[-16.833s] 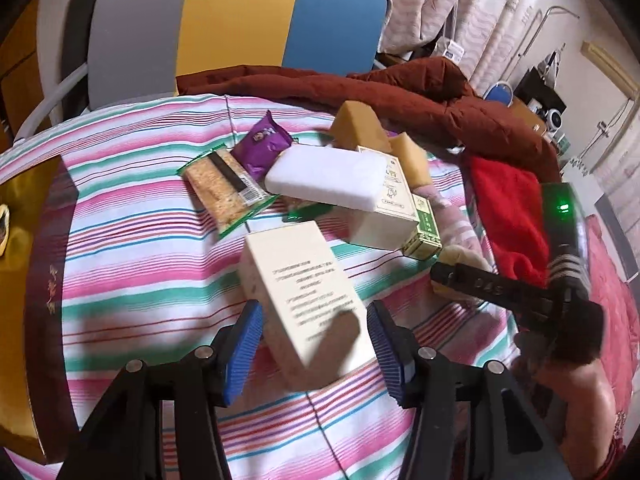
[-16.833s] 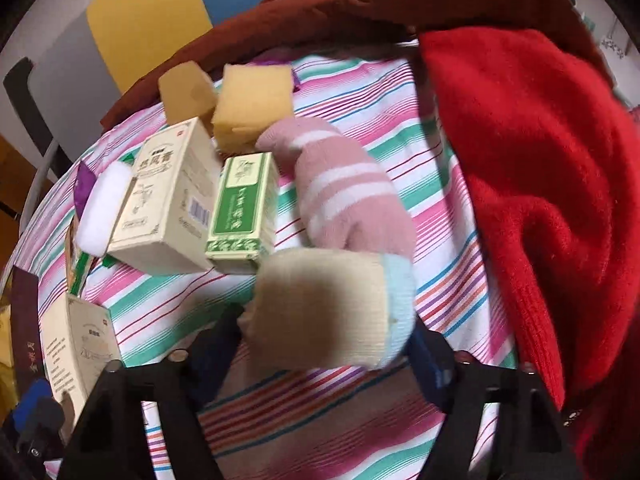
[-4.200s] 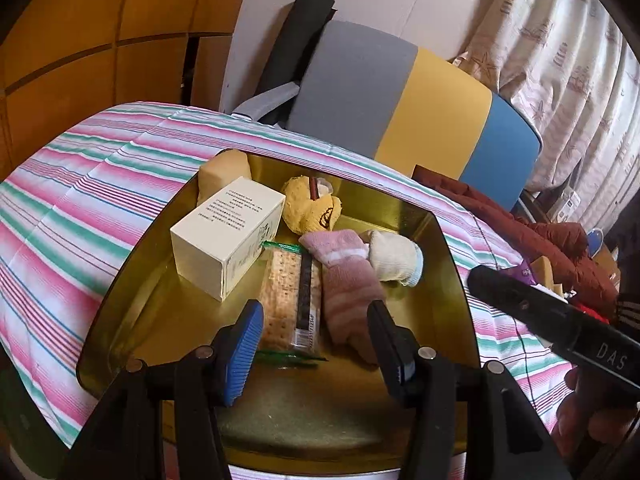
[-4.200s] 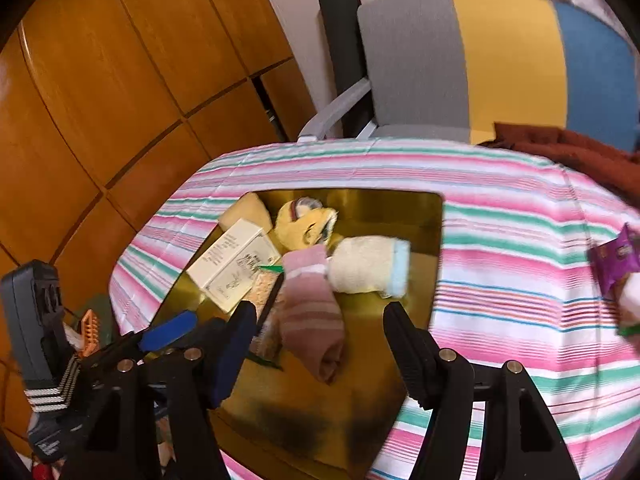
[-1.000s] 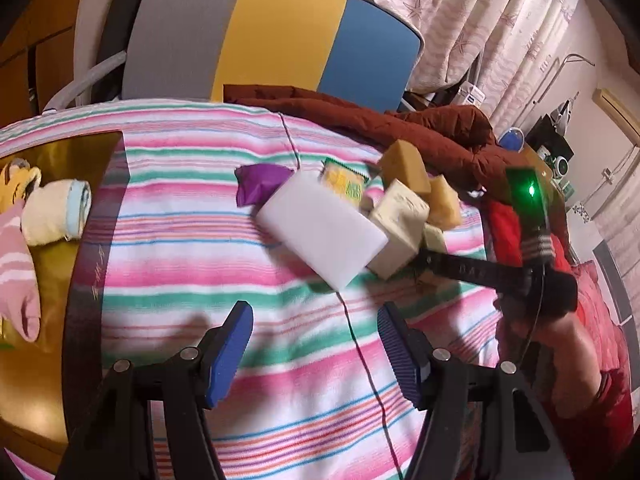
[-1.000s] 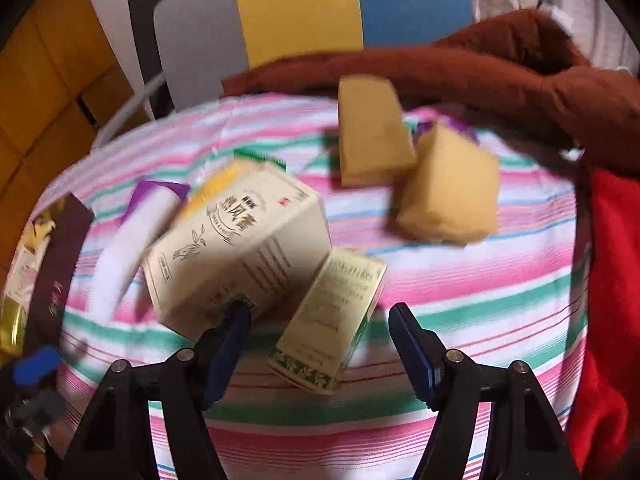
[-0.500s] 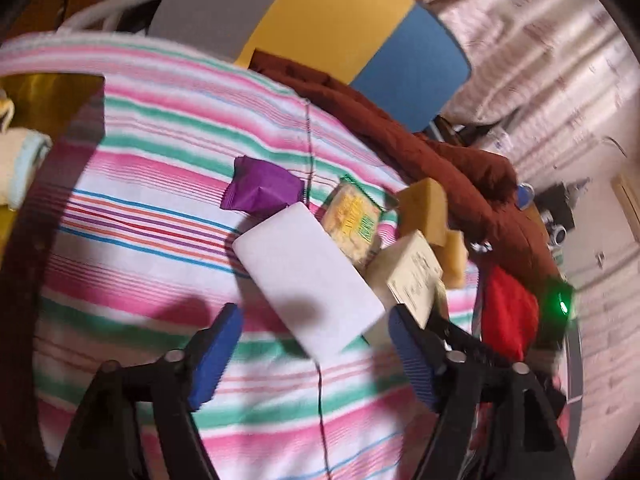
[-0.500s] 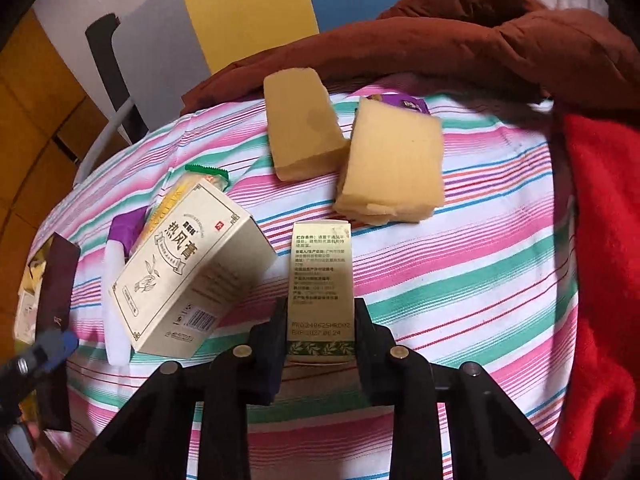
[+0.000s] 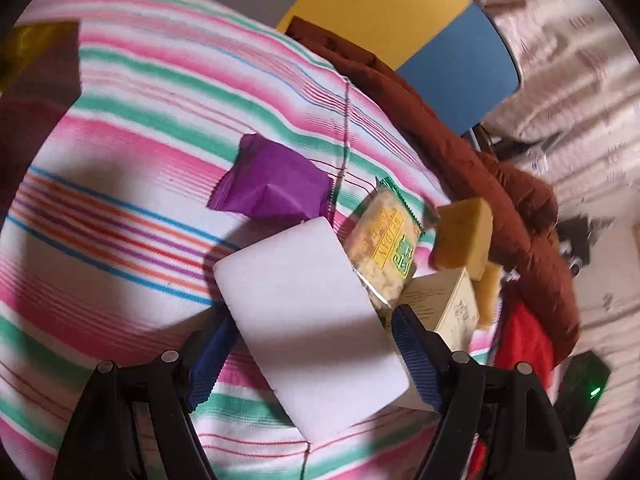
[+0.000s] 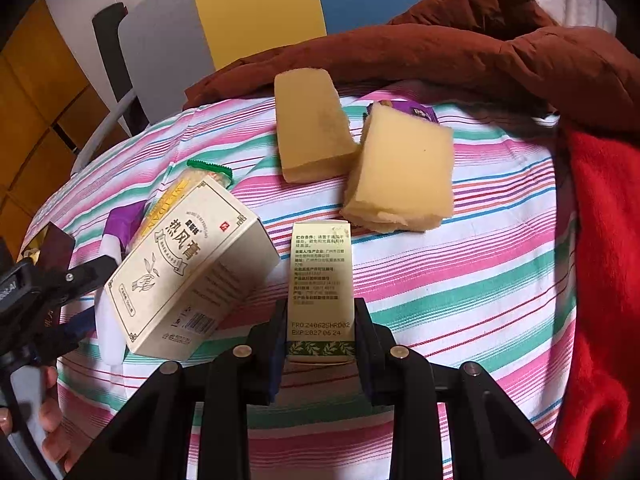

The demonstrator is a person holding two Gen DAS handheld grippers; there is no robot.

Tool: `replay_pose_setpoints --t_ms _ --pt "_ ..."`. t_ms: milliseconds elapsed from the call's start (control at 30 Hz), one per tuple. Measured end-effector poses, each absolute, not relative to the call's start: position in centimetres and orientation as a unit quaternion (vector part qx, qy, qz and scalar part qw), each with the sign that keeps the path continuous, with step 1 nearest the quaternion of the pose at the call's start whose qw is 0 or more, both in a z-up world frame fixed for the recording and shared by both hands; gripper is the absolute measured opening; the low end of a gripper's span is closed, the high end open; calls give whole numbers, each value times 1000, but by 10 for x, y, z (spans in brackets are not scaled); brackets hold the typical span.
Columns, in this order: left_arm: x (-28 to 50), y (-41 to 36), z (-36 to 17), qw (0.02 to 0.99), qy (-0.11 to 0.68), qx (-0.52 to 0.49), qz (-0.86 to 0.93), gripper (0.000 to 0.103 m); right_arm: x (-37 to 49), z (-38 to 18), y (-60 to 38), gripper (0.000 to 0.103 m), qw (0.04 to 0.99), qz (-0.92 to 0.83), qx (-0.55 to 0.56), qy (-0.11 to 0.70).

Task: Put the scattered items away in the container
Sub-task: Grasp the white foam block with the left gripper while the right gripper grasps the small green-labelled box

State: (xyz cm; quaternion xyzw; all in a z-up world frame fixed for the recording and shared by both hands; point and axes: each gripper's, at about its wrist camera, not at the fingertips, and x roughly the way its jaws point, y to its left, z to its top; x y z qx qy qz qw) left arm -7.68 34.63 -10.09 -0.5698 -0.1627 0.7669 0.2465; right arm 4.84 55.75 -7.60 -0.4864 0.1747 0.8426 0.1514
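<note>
Striped cloth (image 10: 460, 280) covers the surface under the scattered things. From the left wrist, blur smears everything; the left tool (image 9: 308, 354) straddles the white foam block (image 9: 308, 316) with blue pads at its sides, though contact cannot be told. A gold container (image 9: 24, 46) corner is cut off at upper left. Only the right wrist view shows the right tool (image 10: 320, 336) clamped on the small green-trimmed box (image 10: 321, 284), beside the larger cream box (image 10: 188, 276), with two yellow sponges (image 10: 360, 152) behind. A purple packet (image 9: 272, 188) lies past the foam, mostly hidden in the right view.
</note>
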Motion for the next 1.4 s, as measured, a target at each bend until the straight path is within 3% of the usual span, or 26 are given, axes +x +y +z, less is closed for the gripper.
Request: replay_pose_setpoints --t_ms 167,333,1400 --pt "-67 359 -99 267 -65 -550 788 73 48 -76 557 30 149 844 -486 172" --pt "-60 344 -101 277 -84 -547 785 65 48 -76 558 30 144 846 -482 177" --pt "25 271 -40 355 33 -396 846 63 64 -45 567 30 168 883 -397 186"
